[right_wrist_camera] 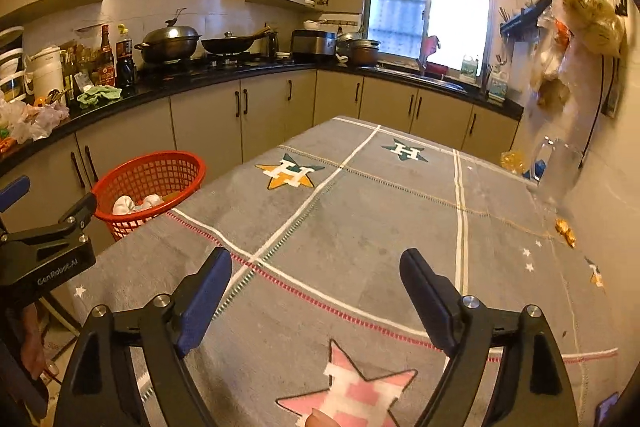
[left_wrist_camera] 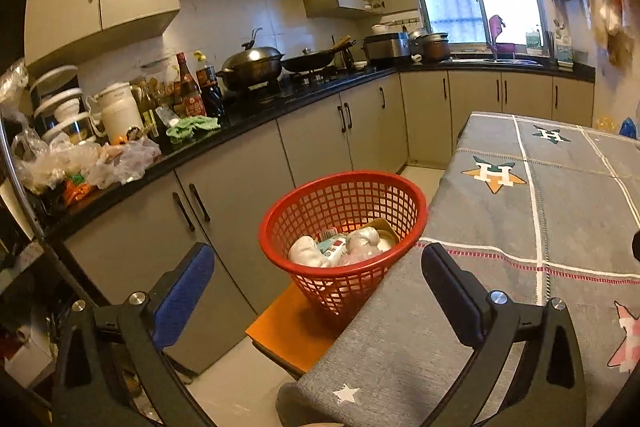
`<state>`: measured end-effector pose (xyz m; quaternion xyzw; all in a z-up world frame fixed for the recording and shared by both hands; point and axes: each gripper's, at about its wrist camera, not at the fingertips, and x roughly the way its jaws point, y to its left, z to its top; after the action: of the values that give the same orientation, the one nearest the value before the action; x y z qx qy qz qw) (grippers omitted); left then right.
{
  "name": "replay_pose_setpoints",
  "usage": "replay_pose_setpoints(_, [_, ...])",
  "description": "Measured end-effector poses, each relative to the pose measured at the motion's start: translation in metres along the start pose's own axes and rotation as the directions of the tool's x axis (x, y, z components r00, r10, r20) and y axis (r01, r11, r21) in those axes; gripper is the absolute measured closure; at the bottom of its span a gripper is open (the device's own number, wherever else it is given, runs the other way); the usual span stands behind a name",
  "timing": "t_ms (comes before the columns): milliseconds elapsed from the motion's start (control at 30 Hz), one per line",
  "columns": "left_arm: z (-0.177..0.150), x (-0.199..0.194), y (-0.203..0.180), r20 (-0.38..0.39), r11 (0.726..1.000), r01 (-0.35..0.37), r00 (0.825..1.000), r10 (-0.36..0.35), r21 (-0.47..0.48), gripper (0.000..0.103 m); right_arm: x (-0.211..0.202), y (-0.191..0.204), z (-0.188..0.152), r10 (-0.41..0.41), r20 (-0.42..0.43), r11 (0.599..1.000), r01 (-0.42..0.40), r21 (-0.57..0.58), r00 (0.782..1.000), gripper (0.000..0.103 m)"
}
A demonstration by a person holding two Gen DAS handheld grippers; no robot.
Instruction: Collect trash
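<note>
The table [right_wrist_camera: 360, 219], under its grey star-patterned cloth, fills most of your working room, and nearly all of it is bare; that open cloth is your safest space for moving either tool. The black counter [left_wrist_camera: 256, 115] runs along the far left and bends across under the window, crowded with pots, bottles and loose plastic bags [left_wrist_camera: 80, 163]. If you count those bags as trash, expect trouble: they lie among upright bottles, and a wide sweep could knock one over.

The red basket [left_wrist_camera: 340, 223] sits just off the table's left edge on an orange stool [left_wrist_camera: 288, 327], between table and cabinets. It already holds the collected trash [left_wrist_camera: 340, 247]: crumpled white paper and a small carton. The basket looks light and it stands near the stool's edge, so a nudge from your left tool as you pass could tip it into the narrow aisle.

Along the far right edge, by the wall, stands a clear plastic jug [right_wrist_camera: 556, 167], with a few small golden scraps [right_wrist_camera: 566, 229] on the cloth near it. They seem the likeliest pieces left. Reaching for them brings you close to the jug and the bags hung on the wall, so come in low from the near side.

Your left gripper [left_wrist_camera: 320, 291] has its jaws spread wide with nothing between them, pointing at the basket. Your right gripper [right_wrist_camera: 316, 291] is likewise wide and empty, over the near cloth.
</note>
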<state>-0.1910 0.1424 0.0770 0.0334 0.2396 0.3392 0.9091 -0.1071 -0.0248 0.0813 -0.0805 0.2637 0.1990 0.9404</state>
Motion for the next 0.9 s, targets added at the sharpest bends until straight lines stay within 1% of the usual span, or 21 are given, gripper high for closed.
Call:
replay_pose_setpoints(67, [0.0, -0.002, -0.003, 0.008, 1.0, -0.01, 1.0, 0.01, 0.012, 0.0, 0.0, -0.001, -0.005, -0.001, -0.004, 1.0, 0.001, -0.006, 1.0, 0.014])
replay_pose_setpoints(233, [-0.001, 0.0, -0.009, -0.004, 0.999, -0.003, 1.0, 0.003, 0.039, 0.0, 0.001, -0.001, -0.009, -0.001, -0.017, 1.0, 0.001, -0.01, 1.0, 0.012])
replay_pose_setpoints(367, [-0.003, 0.003, -0.011, -0.023, 0.999, 0.01, 1.0, -0.009, 0.038, 0.0, 0.003, 0.0, -0.009, -0.005, -0.024, 1.0, 0.004, -0.013, 1.0, 0.011])
replay_pose_setpoints(900, [-0.007, 0.011, -0.009, -0.042, 0.999, 0.023, 0.999, -0.022, 0.034, 0.0, 0.011, 0.006, -0.009, 0.005, -0.052, 1.0, -0.006, -0.022, 0.999, 0.009])
